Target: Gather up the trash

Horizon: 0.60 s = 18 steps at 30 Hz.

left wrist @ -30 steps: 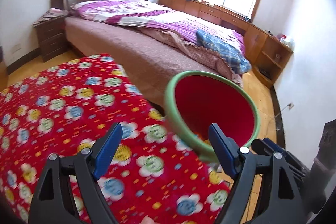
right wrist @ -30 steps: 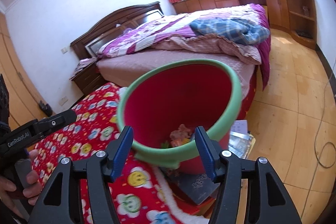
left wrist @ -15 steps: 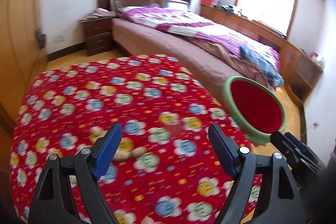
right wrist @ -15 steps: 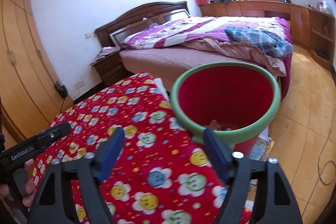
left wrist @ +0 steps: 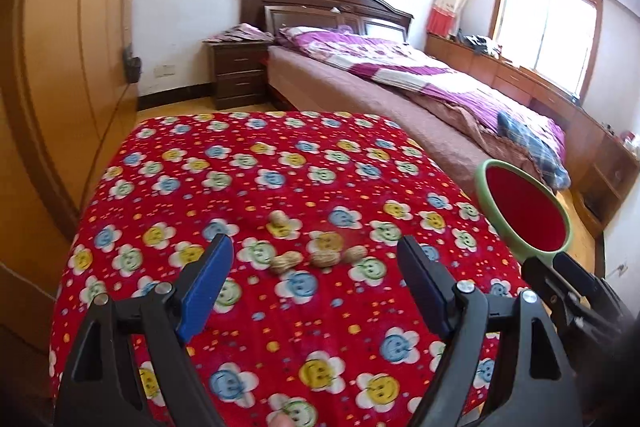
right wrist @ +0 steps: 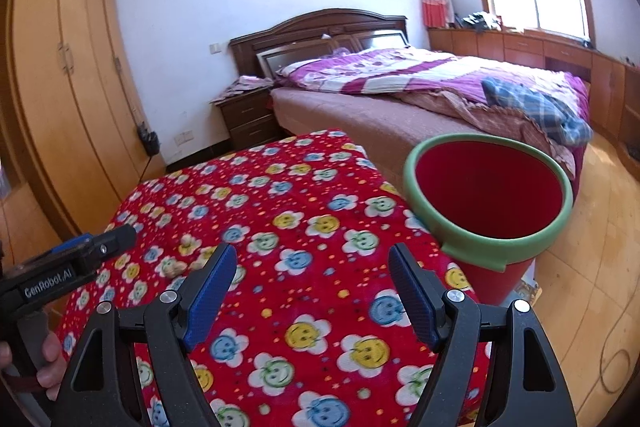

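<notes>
Left gripper (left wrist: 314,283): lower centre of left view, jaws spread wide, nothing between the blue pads (left wrist: 206,287), above red flowered cloth (left wrist: 240,187)
Peanuts (left wrist: 306,247): loose cluster on cloth, centre of left view, just beyond the pads; one more peanut (left wrist: 280,219) slightly further up; same cluster small and blurred at left centre of right view (right wrist: 176,259)
Right gripper (right wrist: 312,291): lower centre of right view, jaws spread, empty, over bare cloth
Bin (right wrist: 488,203): red, green rim, right of centre in right view, at cloth's right edge, tilted toward camera; contents not visible; seen at right edge of left view (left wrist: 524,211)
Hand (right wrist: 44,367): lower left of right view, on left gripper's handle
Bed (left wrist: 400,83): upper right, behind cloth, apart from it
</notes>
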Each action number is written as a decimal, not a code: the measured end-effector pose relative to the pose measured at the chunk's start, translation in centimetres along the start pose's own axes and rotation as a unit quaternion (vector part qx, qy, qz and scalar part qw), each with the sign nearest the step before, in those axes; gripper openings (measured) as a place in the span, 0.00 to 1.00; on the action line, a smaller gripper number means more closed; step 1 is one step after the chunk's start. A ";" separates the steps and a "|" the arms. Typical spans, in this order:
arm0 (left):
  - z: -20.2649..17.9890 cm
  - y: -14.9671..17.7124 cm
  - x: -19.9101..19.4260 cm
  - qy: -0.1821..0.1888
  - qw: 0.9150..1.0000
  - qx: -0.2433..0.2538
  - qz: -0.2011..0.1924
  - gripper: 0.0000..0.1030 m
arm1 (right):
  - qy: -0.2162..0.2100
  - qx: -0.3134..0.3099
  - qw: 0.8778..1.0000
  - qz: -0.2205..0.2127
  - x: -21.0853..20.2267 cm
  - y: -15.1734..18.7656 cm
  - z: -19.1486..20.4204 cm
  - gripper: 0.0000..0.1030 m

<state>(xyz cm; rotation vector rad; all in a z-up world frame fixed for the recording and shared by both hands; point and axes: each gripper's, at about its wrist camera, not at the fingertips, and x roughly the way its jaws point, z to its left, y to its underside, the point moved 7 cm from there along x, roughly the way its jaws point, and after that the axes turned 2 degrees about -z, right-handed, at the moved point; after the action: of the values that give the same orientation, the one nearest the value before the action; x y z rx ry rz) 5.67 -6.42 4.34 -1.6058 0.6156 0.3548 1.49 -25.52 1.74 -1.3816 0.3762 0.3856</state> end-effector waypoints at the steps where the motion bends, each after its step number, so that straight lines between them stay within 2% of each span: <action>1: 0.3 0.1 -0.2 -0.004 1.000 -0.003 -0.003 0.81 | -0.002 -0.004 1.000 0.003 0.0 0.2 0.3 0.77; 8: 2.1 0.6 -1.1 -0.026 0.999 -0.016 -0.013 0.81 | -0.012 -0.007 1.000 0.003 -0.4 0.7 1.0 0.77; 18: 2.6 1.7 -0.7 -0.045 0.999 -0.020 -0.012 0.81 | -0.009 -0.014 1.000 -0.003 -0.4 1.3 1.1 0.77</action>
<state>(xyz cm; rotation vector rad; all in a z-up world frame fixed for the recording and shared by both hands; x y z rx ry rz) 4.50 -3.85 3.00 -1.6240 0.5224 0.4213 0.53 -24.27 0.94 -1.4045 0.3532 0.3995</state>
